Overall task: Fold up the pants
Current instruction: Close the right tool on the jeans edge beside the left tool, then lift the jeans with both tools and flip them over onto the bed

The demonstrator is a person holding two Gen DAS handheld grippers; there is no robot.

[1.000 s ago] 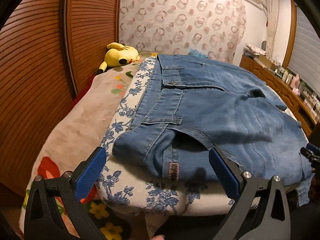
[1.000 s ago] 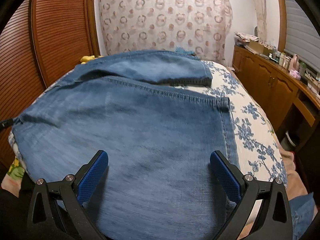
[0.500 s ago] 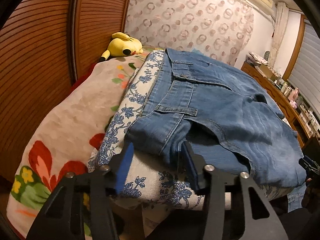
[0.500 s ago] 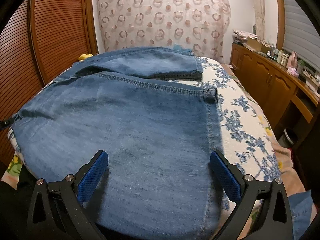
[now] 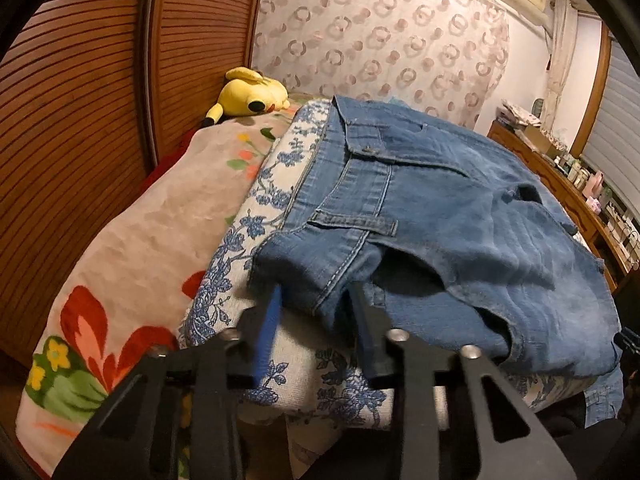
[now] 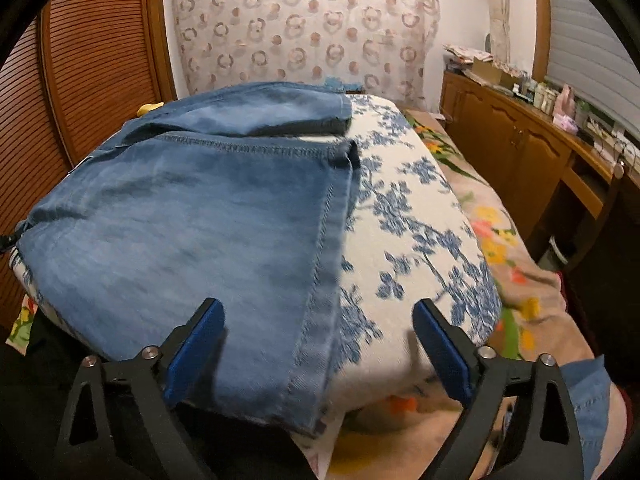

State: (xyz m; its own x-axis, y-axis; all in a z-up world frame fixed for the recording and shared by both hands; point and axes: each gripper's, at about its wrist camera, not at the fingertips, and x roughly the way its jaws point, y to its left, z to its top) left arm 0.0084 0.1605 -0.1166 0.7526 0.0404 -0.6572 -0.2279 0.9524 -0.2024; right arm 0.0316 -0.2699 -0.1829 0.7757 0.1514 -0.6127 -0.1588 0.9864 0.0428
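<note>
left gripper (image 5: 316, 300) closing narrow on the jeans (image 5: 420, 216) waistband corner; right gripper (image 6: 318, 330) wide, closing over the hem

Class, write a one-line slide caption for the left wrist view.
Left gripper closing on the waistband corner of jeans spread on a bed.

Left tongs (image 5: 316, 300) closing, right tongs (image 6: 318, 320) closing
</note>
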